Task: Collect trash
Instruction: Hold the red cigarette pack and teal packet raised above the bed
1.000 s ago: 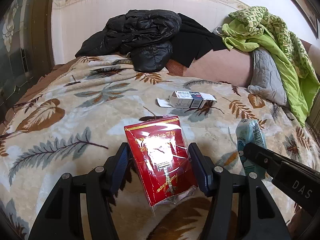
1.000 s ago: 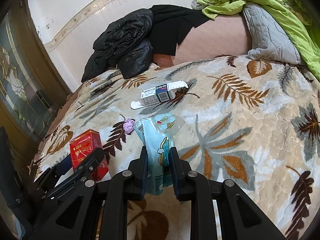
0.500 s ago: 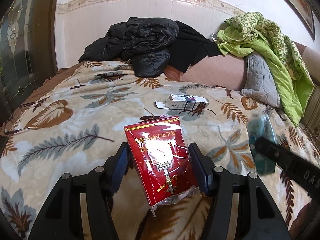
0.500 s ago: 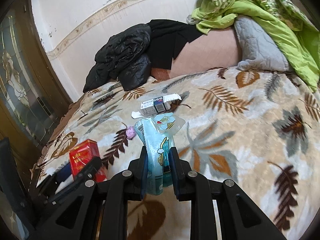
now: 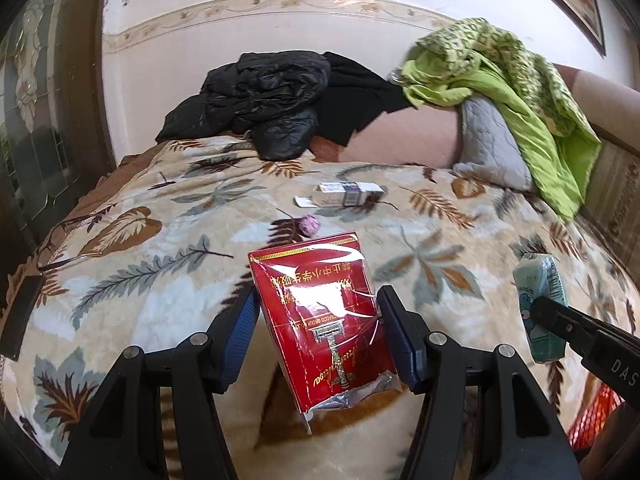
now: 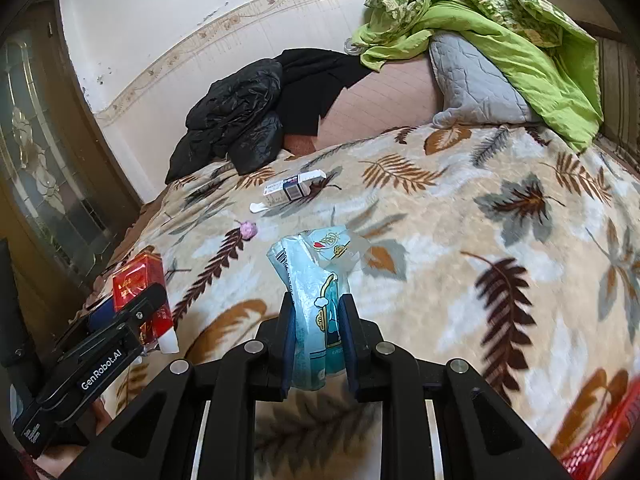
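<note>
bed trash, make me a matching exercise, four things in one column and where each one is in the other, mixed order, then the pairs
Things
1. red packet
2. light blue wrapper
3. white carton
4. small purple scrap

Places
A. lying on the blanket just in front of the white carton
B. clamped in the right tool
C. lying on the blanket nearest the black jacket
D. clamped in the left tool

Pairs: 1-D, 2-B, 3-C, 4-A

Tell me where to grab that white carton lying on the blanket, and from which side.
Grip the white carton across its narrow width at mid-length, coming down from above. It lies flat on the blanket as a long, slim box, so its long side faces are likely the easiest pair to pinch. Avoid the left end, where its open flap sticks out.
</note>
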Demonstrator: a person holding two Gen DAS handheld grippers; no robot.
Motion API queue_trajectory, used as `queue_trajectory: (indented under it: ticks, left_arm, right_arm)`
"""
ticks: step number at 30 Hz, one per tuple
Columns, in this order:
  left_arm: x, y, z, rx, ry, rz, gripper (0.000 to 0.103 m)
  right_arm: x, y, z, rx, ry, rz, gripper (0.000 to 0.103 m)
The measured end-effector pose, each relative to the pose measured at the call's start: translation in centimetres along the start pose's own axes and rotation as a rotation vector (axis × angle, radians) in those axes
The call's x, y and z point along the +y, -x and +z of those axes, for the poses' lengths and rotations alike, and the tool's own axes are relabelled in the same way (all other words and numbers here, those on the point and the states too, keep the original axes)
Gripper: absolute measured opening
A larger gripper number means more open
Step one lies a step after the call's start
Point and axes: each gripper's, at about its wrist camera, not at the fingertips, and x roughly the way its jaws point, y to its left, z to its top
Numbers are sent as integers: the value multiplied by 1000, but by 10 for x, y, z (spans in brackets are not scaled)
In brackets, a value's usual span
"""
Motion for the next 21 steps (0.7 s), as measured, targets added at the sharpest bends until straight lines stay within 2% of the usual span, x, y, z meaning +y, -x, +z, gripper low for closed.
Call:
queue_trajectory:
  ticks: [9,21]
  left_arm:
    - [-18,11,3,-1,-42,-3,60]
    - [-23,33,17,-20,-33,-48,60]
  right_arm:
    - [0,25,2,-25,-24,44,22]
    - [8,52,12,-62,-33,61,22]
